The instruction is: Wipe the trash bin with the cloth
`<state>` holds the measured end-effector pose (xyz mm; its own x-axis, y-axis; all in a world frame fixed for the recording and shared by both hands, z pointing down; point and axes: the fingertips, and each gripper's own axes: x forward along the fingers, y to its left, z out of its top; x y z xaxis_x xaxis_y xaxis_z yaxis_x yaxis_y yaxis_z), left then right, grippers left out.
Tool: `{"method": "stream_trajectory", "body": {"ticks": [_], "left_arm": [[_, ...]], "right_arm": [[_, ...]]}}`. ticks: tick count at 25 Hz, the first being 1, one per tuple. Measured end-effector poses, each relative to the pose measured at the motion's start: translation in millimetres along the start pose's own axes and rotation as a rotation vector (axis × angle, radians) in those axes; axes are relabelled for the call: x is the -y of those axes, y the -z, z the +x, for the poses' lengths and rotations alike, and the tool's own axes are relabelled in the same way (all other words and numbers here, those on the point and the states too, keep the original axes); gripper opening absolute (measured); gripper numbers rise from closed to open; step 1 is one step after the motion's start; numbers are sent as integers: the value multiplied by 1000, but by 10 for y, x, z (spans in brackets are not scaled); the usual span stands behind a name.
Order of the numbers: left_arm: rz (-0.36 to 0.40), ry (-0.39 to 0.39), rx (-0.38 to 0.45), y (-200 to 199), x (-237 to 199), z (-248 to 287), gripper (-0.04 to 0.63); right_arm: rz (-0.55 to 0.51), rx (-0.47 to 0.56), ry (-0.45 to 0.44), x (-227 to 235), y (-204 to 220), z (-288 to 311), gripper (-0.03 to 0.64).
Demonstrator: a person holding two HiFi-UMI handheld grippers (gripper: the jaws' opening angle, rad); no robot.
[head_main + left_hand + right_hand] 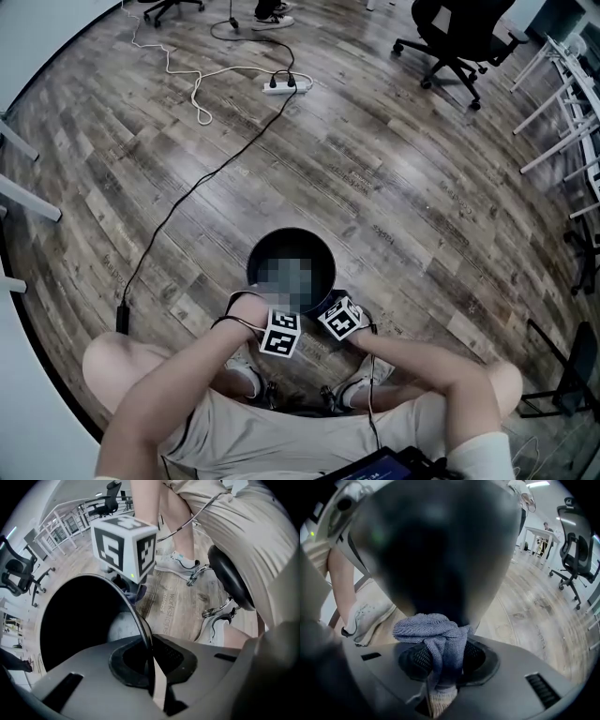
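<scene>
A black round trash bin (323, 253) stands on the wood floor between the seated person's feet. My left gripper (280, 332) is at the bin's near edge, and in the left gripper view my left gripper (151, 660) is shut on the bin's thin rim (136, 616), with the dark inside to its left. My right gripper (340, 317) sits just right of it. It is shut on a blue-grey cloth (436, 637), and this bunched cloth presses against the bin's dark outer wall (436, 550). The bin's inside is partly hidden by a mosaic patch.
A black cable (187, 197) runs from a white power strip (286, 84) across the floor to the left of the bin. An office chair (459, 37) stands far back right, with white table legs (562, 122) beyond. The person's shoes (246, 370) and a stool (229, 581) are close by.
</scene>
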<state>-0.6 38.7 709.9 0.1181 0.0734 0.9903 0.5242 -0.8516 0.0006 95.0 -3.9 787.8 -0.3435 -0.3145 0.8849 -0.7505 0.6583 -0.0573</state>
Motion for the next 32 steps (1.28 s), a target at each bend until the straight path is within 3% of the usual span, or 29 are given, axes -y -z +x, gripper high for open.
{"method": "stream_trajectory", "body": {"ticks": [8,13,17,20,27,32], "left_arm": [[-37,-45,26,-82,-92,8,31],[-54,-50,34,-119,-127,17,32],[-74,-37,84,-152,-109,-27,34],[-103,9,110,-179,-118,-86,125],[-60,19,15,87,-101,-118,155],[-7,-23,-36,157,-110,-96,155]], "right_arm": [[-43,-110,100,219,365,697,100],[54,-104,62,265,492,772,100],[29,-108,-28,163,523,482,100],[-6,-82,-76,145,352,148,100],[-43,-20,-106,-24,-133,-774,100],[-22,16,-156,-290,-441,-1281,100]]}}
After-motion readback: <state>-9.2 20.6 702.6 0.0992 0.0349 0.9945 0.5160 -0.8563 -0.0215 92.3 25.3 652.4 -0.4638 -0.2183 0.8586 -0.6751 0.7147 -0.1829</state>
